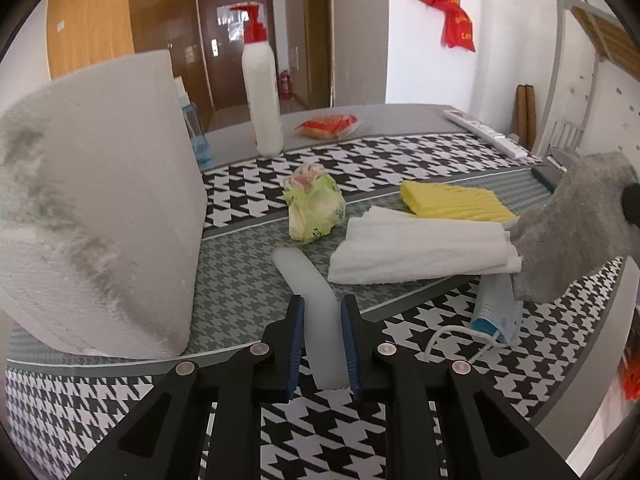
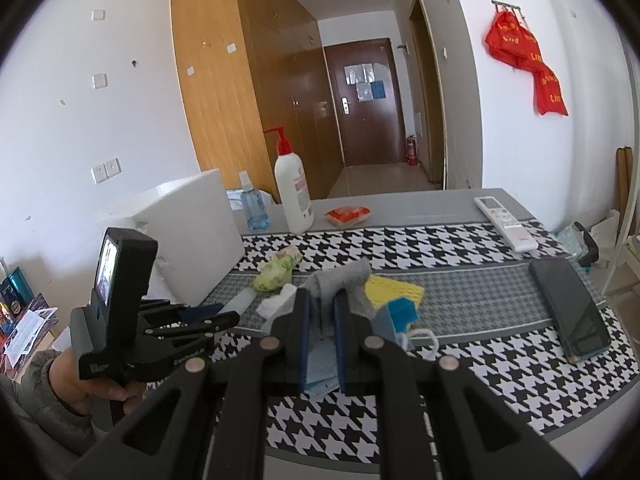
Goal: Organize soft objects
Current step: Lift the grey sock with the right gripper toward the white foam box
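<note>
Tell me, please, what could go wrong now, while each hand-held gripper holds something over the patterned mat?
1. The left hand-held gripper pinches the translucent soft strip near one end only; the free end may drag against the green crumpled bag.
2. The grey cloth in the right hand-held gripper hangs over the white folded towel and blue face mask; it may snag or shift them.

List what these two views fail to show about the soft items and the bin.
- White bin: inside hidden by its own wall in both wrist views.
- Face mask: partly covered by the grey cloth in the left view, by the right claw in the right.
- Translucent soft strip: near end hidden behind the left claw.
</note>
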